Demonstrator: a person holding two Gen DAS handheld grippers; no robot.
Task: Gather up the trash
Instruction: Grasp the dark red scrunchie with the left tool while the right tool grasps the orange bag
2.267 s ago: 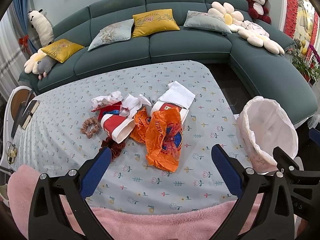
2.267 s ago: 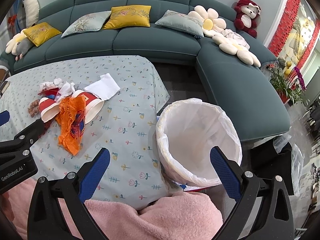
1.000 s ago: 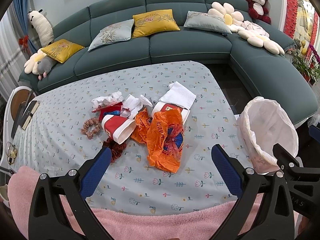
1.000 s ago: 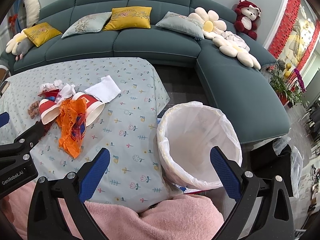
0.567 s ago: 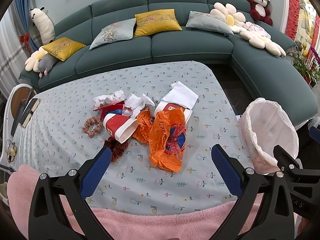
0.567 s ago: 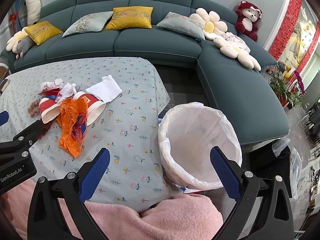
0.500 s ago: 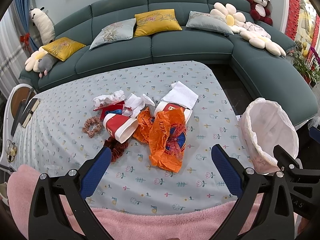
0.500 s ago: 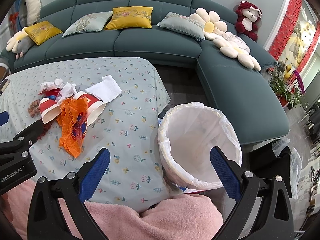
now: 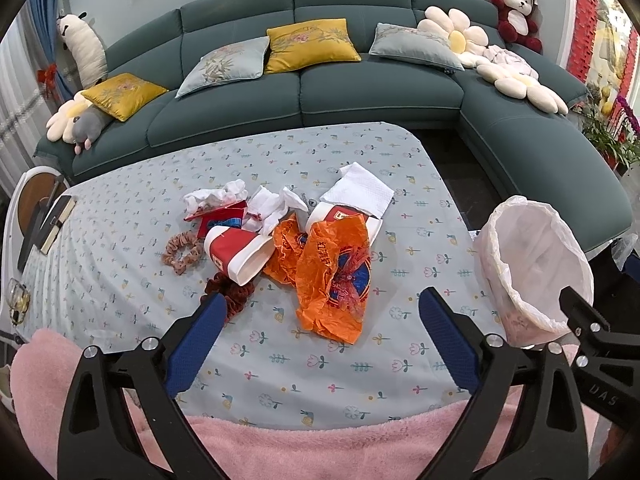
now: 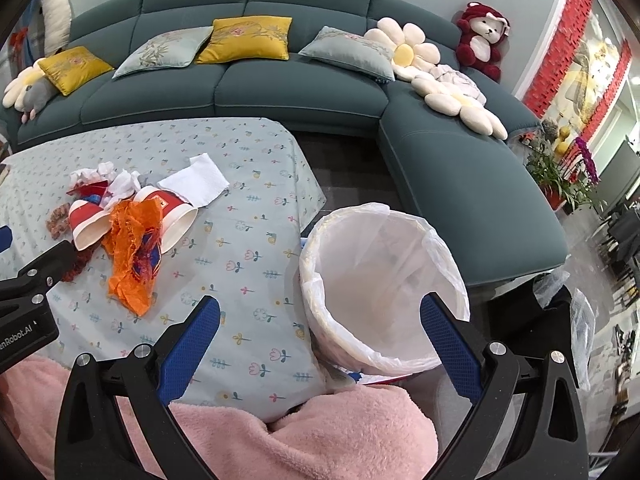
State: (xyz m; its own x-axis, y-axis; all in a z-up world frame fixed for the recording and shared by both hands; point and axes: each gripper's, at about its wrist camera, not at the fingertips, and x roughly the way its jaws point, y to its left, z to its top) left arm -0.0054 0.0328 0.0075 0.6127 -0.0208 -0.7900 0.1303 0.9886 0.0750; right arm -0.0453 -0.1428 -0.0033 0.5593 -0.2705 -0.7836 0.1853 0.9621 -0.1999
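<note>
Teal sofa (image 9: pixel 320 92) cushions fill the back of the room, and in front of them sits the surface (image 9: pixel 120 240) under its flowered cloth, with the whole heap of trash near its middle. Compared with the views from a couple of seconds back, almost nothing has changed: the pile has only crept a little in frame, which I read as my own slight drift rather than anything being moved. So the task has not really begun. Taking the orange plastic bag (image 9: pixel 332 276) as my landmark, one red-and-white paper cup (image 9: pixel 236 254) lies on its side just left of it, a second cup (image 9: pixel 340 216) is partly under its far edge, and a white napkin (image 9: pixel 358 194) rests beyond that cup. Crumpled tissues (image 9: pixel 272 206) and a red wrapper (image 9: pixel 222 220) lie behind the bag to the left; a pink scrunchie (image 9: pixel 180 250) and a dark red scrunchie (image 9: pixel 230 292) sit left of the bag, and I doubt those two count as trash. The lined bin (image 10: pixel 384 284) stands off the surface's edge, well to the right of the bag, and looks empty. My left gripper (image 9: pixel 320 340) hangs spread wide above the near part of the cloth, short of the bag, grasping nothing. My right gripper (image 10: pixel 320 344) is likewise spread and empty, framing the bin's near rim. The bag seems the natural first pick for the left side.
</note>
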